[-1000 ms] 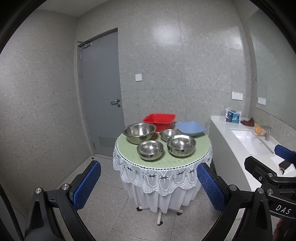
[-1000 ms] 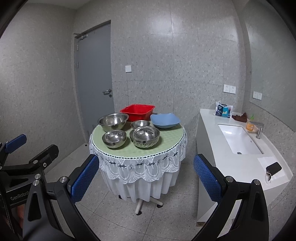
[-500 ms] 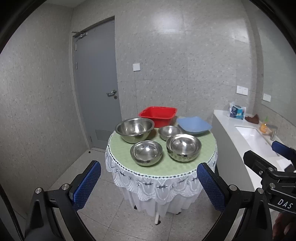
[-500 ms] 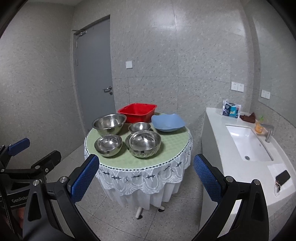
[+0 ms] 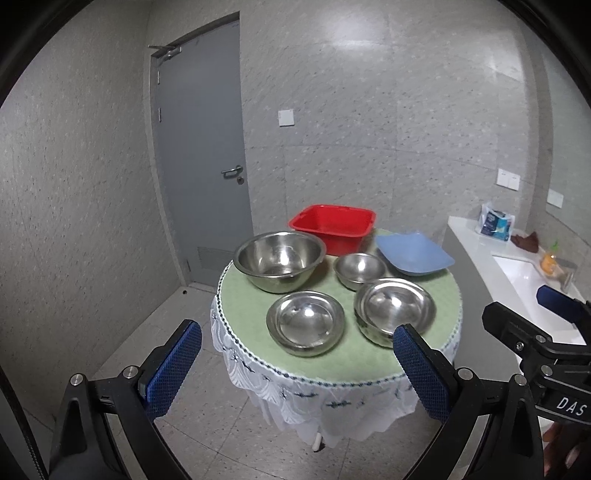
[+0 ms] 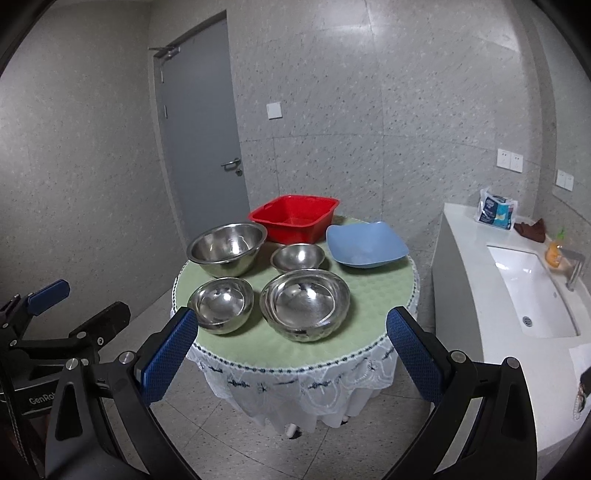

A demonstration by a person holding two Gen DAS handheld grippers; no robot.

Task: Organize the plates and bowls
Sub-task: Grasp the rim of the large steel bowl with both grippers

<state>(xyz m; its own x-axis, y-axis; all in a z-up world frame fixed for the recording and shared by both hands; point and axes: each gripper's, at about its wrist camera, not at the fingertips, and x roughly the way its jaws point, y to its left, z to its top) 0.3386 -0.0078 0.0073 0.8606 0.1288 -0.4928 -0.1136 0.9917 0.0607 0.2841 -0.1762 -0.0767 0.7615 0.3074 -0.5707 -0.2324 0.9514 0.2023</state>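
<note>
left tongs (image 5: 297, 363) and right tongs (image 6: 291, 350) both gape wide, side by side, holding nothing.

- Both fisheye views are evenly lit and fairly bright, the light coming from overhead.
- A soft glare patch sits on the glossy wall tiles (image 5: 354, 33) at 12 o'clock.
- The steel bowls (image 6: 304, 301) catch small bright highlights and cast short dark shadows on the green tablecloth (image 6: 373, 295).
- Straight lines bow outward: the door (image 5: 201, 147) leans at 10 o'clock.
- Black vignette fills the corners.
- The centre is sharp; the counter (image 6: 476, 280) at 3 o'clock looks slightly soft.
</note>
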